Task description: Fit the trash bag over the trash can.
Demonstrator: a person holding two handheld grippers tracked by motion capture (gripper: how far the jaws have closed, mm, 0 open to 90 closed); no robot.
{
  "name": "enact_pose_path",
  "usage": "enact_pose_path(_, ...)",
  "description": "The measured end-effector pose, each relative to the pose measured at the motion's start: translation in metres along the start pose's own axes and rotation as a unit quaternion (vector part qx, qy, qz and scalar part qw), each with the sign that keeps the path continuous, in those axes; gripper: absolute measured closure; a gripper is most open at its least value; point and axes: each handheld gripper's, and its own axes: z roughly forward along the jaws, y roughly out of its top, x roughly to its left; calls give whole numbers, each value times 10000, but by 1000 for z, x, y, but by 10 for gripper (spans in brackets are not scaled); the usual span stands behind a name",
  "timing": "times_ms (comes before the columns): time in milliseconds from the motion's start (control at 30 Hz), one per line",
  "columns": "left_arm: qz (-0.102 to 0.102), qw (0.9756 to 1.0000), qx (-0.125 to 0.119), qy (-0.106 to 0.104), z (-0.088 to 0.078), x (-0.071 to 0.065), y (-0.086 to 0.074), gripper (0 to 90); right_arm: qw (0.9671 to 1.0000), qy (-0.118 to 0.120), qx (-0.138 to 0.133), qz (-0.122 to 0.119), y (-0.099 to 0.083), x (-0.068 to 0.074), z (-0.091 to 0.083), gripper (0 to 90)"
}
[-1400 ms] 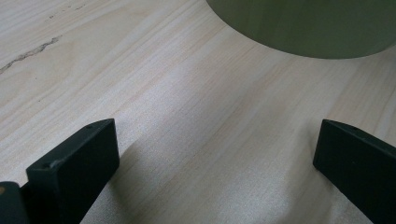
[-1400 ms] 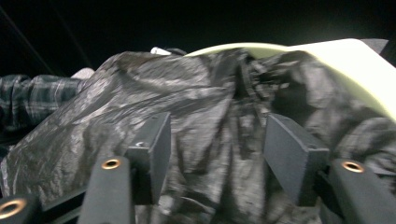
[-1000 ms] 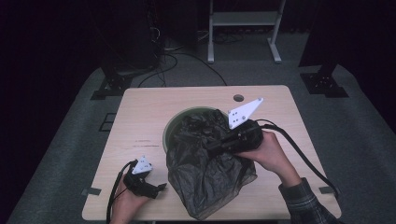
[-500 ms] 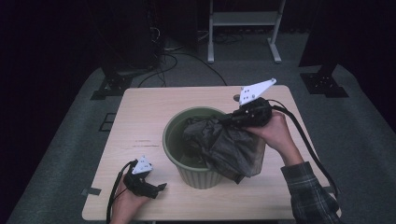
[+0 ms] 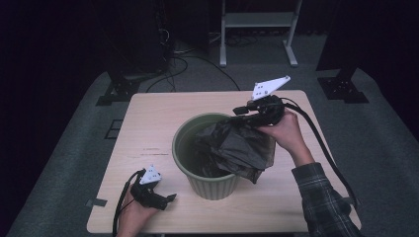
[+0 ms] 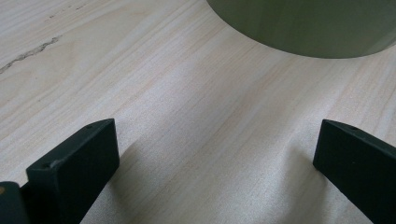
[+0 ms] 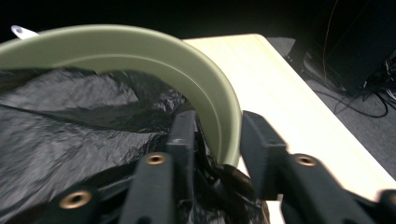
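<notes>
Table: bag lower (bin-draped)

Light wood table, pale grain, rectangular, sitting on grey carpeted floor. Green bin stands directly on it, approx. centre, slightly toward near edge; faint dark scuff on tabletop left of bin. Left gripper rests low at near-left corner w/ its hand, jaws spread wide over bare wood, bin base just beyond them.
</notes>
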Motion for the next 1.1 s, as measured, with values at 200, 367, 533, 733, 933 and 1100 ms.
enact_pose_path(200, 0, 10000, -2, -2, 0, 0, 0, 0, 9997, 78, -145, 162, 2, 3, -10, 457)
enact_pose_path(367, 0, 10000, -1, -2, 0, 0, 0, 0, 9985, 87, -358, 394, -5, 2, -25, 393)
enact_pose_path(533, -1, 10000, -2, -1, 0, 0, 0, 0, 9977, 33, -442, 516, -23, 4, -45, 369)
enact_pose_path(733, 1, 10000, -1, 0, 0, 0, 0, 0, 9964, -125, -557, 632, -46, 9, -76, 367)
enact_pose_path(933, -1, 10000, -1, -1, 0, 0, 0, 0, 9935, -277, -593, 932, -80, 7, -98, 362)
enact_pose_path(1100, -5, 10000, 7, 7, 0, 0, 0, 0, 9918, -327, -431, 1155, -105, 3, -90, 358)
